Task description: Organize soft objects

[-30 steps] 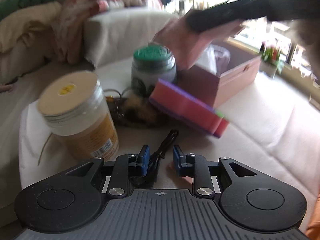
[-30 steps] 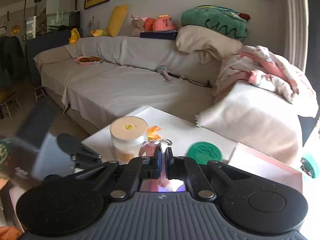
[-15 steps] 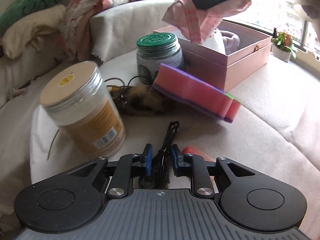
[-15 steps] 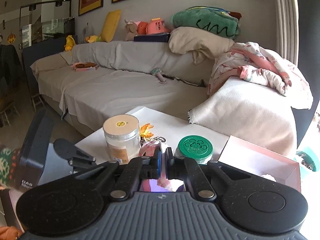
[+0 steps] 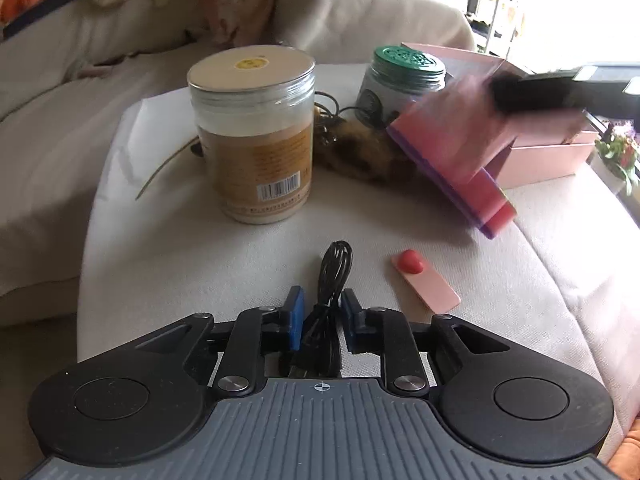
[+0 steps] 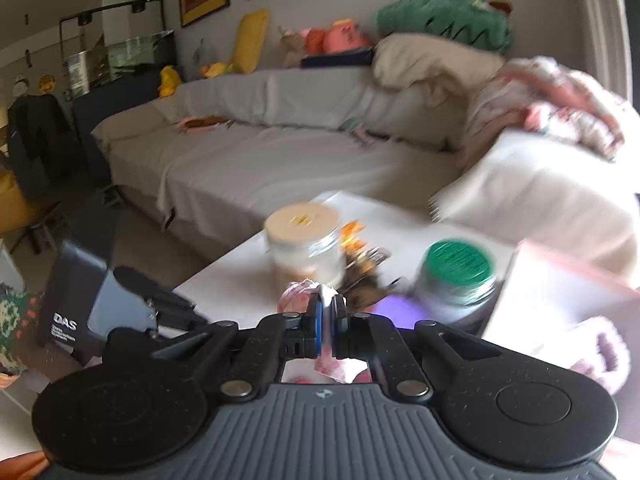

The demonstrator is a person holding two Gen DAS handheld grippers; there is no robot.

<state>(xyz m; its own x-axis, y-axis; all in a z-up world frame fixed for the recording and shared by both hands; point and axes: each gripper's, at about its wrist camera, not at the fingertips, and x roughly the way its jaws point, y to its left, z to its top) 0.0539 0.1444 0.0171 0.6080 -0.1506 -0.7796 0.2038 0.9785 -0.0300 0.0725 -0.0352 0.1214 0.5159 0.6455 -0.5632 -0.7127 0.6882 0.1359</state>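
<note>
My left gripper (image 5: 320, 318) is partly open around a coiled black cable (image 5: 334, 276) that lies on the cream cushion; I cannot tell whether the pads touch it. My right gripper (image 6: 327, 326) is shut on a pink cloth (image 6: 298, 294); in the left wrist view that cloth (image 5: 460, 128) hangs blurred beside the pink box (image 5: 548, 156). A pink and purple sponge (image 5: 486, 196) leans by the box. A brown furry item (image 5: 360, 152) lies between the jars.
A tall clear jar with a beige lid (image 5: 254, 132) and a green-lidded jar (image 5: 404, 76) stand ahead. A pink strip with a red knob (image 5: 424, 284) lies right of the cable. A grey sofa (image 6: 280, 160) with pillows and blankets lies behind.
My right gripper has carried the pink cloth down and away from above the box. My left gripper has pulled back, revealing the pink strip; its jaws stay around the cable.
</note>
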